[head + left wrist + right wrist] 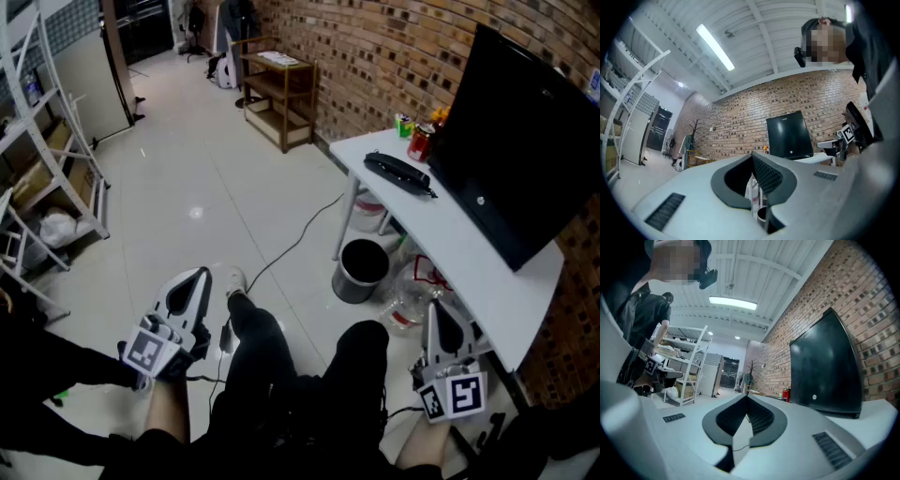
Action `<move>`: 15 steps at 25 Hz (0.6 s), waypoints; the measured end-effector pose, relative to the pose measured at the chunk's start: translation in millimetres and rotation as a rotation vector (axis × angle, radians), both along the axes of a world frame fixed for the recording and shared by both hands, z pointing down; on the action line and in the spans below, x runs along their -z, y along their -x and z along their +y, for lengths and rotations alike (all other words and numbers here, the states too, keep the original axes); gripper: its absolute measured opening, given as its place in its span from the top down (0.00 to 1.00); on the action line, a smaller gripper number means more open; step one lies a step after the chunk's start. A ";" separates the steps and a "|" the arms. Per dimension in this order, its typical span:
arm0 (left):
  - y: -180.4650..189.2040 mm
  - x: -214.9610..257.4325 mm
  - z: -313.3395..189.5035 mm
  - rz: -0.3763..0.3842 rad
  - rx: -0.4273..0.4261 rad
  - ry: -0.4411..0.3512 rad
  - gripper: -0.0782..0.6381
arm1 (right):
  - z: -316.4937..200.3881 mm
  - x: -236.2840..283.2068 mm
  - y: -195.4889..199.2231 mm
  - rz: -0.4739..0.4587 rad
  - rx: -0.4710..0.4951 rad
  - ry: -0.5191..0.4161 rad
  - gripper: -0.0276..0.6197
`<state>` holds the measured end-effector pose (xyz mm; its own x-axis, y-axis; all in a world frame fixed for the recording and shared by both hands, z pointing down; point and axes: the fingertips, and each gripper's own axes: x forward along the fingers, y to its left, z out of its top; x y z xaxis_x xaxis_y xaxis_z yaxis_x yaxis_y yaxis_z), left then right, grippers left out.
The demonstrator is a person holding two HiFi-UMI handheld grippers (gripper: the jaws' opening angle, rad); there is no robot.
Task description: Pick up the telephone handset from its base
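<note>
Far left, a white metal storage rack [42,131] w/ boxes and bags on its shelves stands on the pale tiled floor [187,178]. Next over, the left gripper [198,277] is held low, outside the seated person's left knee, over the floor. Its fingers [765,174] are pressed together, nothing btwn them. The person's legs in black trousers [281,366] fill the bottom centre. A thin black cable [298,239] runs across the tiles from nr the shoe toward the table. At the back by the brick wall [375,56] sits a low wooden shelf unit [277,89].

Right of centre, a round black waste bin [360,270] stands under the long white table [469,248], clear plastic bags [412,291] just beside it. The black telephone handset [397,170] lies on its flat black base [421,187] toward the far end of the table, nr the edge. A red can [420,142] stands just behind it. Both grippers are well apart from the phone.

The right gripper [440,309] is held low by the table's near end. Its fingers [759,420] meet at the tips, empty. Furthest right, a big black flat monitor [516,150] stands on the table against the brick.
</note>
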<state>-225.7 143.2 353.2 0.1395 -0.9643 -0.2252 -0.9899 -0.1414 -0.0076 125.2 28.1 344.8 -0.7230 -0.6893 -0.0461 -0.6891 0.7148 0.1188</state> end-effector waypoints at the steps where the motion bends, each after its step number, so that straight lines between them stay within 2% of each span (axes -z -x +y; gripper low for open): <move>1: 2.5 -0.6 -6.8 -0.001 -0.005 -0.001 0.89 | -6.4 0.0 2.8 -0.015 0.004 0.004 0.94; 7: 8.4 -2.2 -56.3 0.012 -0.055 -0.018 0.89 | -45.8 -0.7 25.2 -0.034 0.020 0.015 0.94; 12: 21.0 -15.4 -104.7 0.019 -0.060 0.005 0.89 | -90.5 -11.2 44.9 0.006 0.003 0.053 0.94; 15: 31.5 -24.1 -130.4 0.006 -0.058 0.028 0.89 | -116.0 -17.8 58.3 -0.009 0.005 0.067 0.94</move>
